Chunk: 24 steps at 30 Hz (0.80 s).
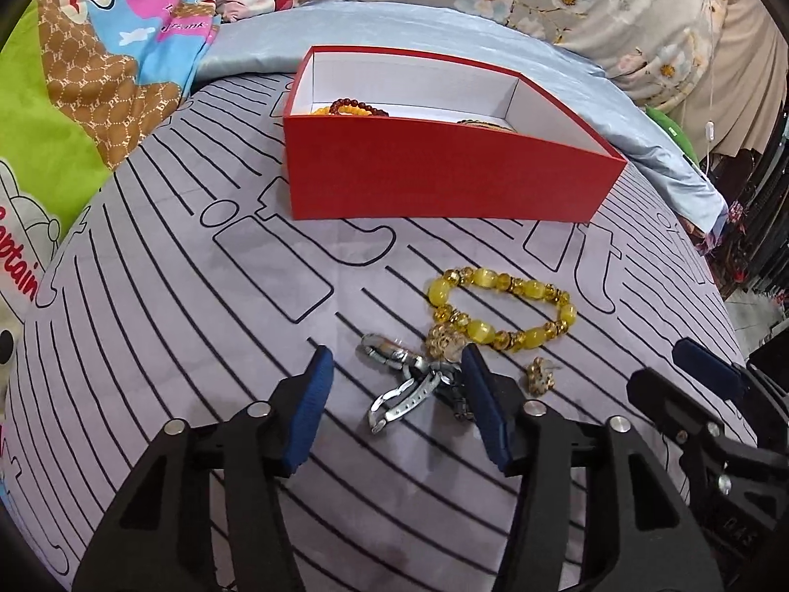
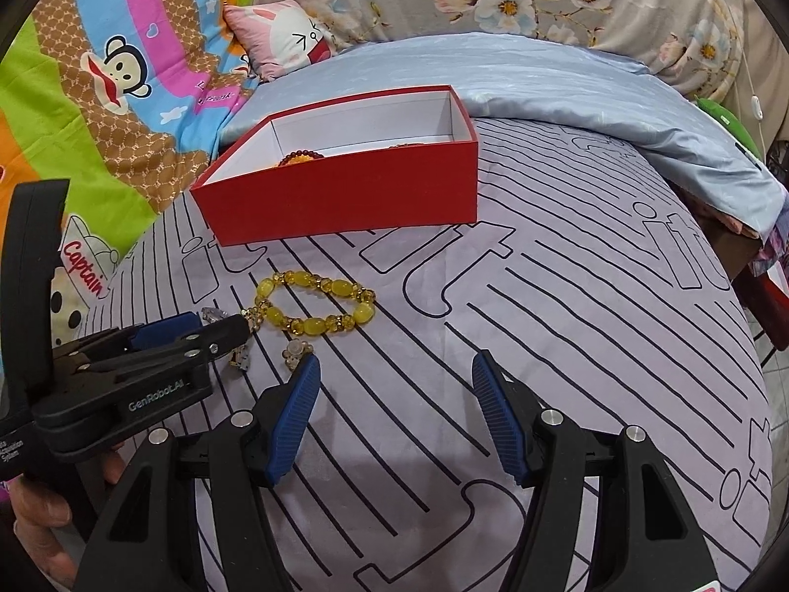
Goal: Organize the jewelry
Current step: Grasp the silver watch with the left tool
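A silver metal chain with a clasp (image 1: pixel 404 385) lies on the striped sheet between the open fingers of my left gripper (image 1: pixel 394 370). A yellow bead bracelet (image 1: pixel 503 308) with a gold charm lies just beyond it; it also shows in the right wrist view (image 2: pixel 315 308). A small gold charm (image 1: pixel 540 377) lies to the right. A red box (image 1: pixel 444 182) with a white inside stands further back and holds bead bracelets (image 1: pixel 352 107). My right gripper (image 2: pixel 394 385) is open and empty over bare sheet, right of the jewelry.
The grey sheet with black line print (image 2: pixel 567 345) covers the bed. A light blue pillow (image 2: pixel 542 84) lies behind the box (image 2: pixel 345 192). A cartoon blanket (image 2: pixel 98 74) and a pink cushion (image 2: pixel 281 39) lie at the left and back.
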Available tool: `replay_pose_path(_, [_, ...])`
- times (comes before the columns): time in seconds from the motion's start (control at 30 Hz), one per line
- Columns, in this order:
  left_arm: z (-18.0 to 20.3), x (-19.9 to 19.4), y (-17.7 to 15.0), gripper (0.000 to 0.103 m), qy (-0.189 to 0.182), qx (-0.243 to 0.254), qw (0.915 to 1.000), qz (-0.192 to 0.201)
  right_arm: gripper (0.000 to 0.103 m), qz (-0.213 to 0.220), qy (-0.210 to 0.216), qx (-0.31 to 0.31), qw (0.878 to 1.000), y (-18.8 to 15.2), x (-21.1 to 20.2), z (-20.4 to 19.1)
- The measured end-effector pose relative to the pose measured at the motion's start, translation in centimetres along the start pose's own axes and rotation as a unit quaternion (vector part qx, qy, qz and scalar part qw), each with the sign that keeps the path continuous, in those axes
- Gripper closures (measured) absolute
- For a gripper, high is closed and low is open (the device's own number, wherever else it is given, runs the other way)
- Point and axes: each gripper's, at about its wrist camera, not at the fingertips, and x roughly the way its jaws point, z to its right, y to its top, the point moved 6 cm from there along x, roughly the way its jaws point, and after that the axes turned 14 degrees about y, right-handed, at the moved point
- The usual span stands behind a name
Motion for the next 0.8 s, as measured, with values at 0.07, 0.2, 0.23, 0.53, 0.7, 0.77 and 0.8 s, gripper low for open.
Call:
replay_pose_path(0.07, [-0.4, -0.1, -0.2, 0.064, -0.001, 0.003, 1.0, 0.001, 0.041, -0.001, 0.001, -0.001, 1.0, 0.0, 0.2, -0.2])
replay_pose_path(0.2, [-1.2, -0.3, -0.7, 0.07, -0.002, 0.018, 0.9998, 0.004, 0.041, -0.001, 0.002, -0.001, 1.0, -0.1, 0.3, -0.5])
replay_pose_path(0.23, [-1.3, -0.4, -0.8, 0.07, -0.001, 0.02, 0.9998, 0.004, 0.041, -0.001, 0.003, 0.0, 1.0, -0.1, 0.3, -0.5])
replay_pose_path(0.53, [-1.6, -0.1, -0.3, 0.069, 0.009, 0.025, 0.9996, 0.008, 0.041, -0.002, 0.004, 0.0, 1.0, -0.1, 0.5, -0.7])
replay_pose_path(0.7, [-0.7, 0.3, 0.2, 0.07, 0.004, 0.041, 0.9989, 0.02, 0.041, -0.004, 0.007, 0.001, 1.0, 0.1, 0.8, -0.9])
replay_pose_path(0.77, [-0.6, 0.3, 0.3, 0.077, -0.002, 0.041, 0.9989, 0.021, 0.041, -0.004, 0.008, 0.001, 1.0, 0.1, 1.0, -0.9])
replay_pose_path(0.8, [-0.6, 0.3, 0.3, 0.08, -0.006, 0.041, 0.9989, 0.02, 0.041, -0.005, 0.009, 0.002, 1.0, 0.1, 1.1, -0.9])
